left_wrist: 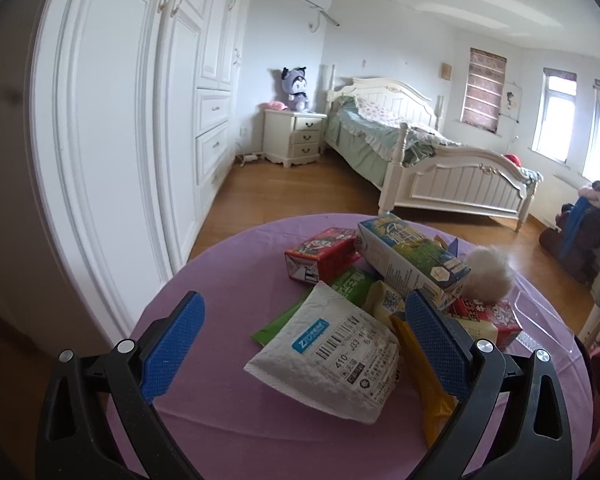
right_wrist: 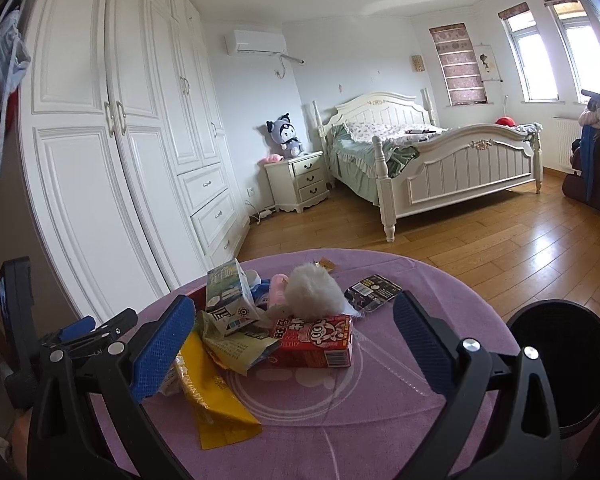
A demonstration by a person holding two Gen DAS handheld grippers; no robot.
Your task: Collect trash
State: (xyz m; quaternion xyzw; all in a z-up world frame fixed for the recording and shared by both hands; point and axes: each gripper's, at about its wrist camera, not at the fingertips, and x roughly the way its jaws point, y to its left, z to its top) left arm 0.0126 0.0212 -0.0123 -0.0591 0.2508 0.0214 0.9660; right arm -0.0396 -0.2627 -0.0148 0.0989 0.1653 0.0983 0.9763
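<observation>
A heap of trash lies on a round table with a purple cloth [left_wrist: 220,432] [right_wrist: 380,420]. In the left wrist view my left gripper [left_wrist: 304,316] is open, its blue pads either side of a white padded mailer [left_wrist: 328,356]. Behind the mailer sit a red carton [left_wrist: 320,258], a blue-green milk carton [left_wrist: 412,256], a green wrapper [left_wrist: 288,316], a yellow packet [left_wrist: 420,376] and a white fluffy ball [left_wrist: 490,274]. My right gripper [right_wrist: 292,328] is open above a red drink carton [right_wrist: 316,342] and the fluffy ball [right_wrist: 314,292]. A yellow packet [right_wrist: 216,404] and a dark wrapper [right_wrist: 374,292] lie nearby.
A black bin [right_wrist: 568,364] stands at the table's right edge. The left gripper's frame [right_wrist: 80,332] shows at the left of the right wrist view. Beyond are a white wardrobe [left_wrist: 120,120], a nightstand [left_wrist: 294,136], a bed [left_wrist: 428,160] and wooden floor [right_wrist: 480,240].
</observation>
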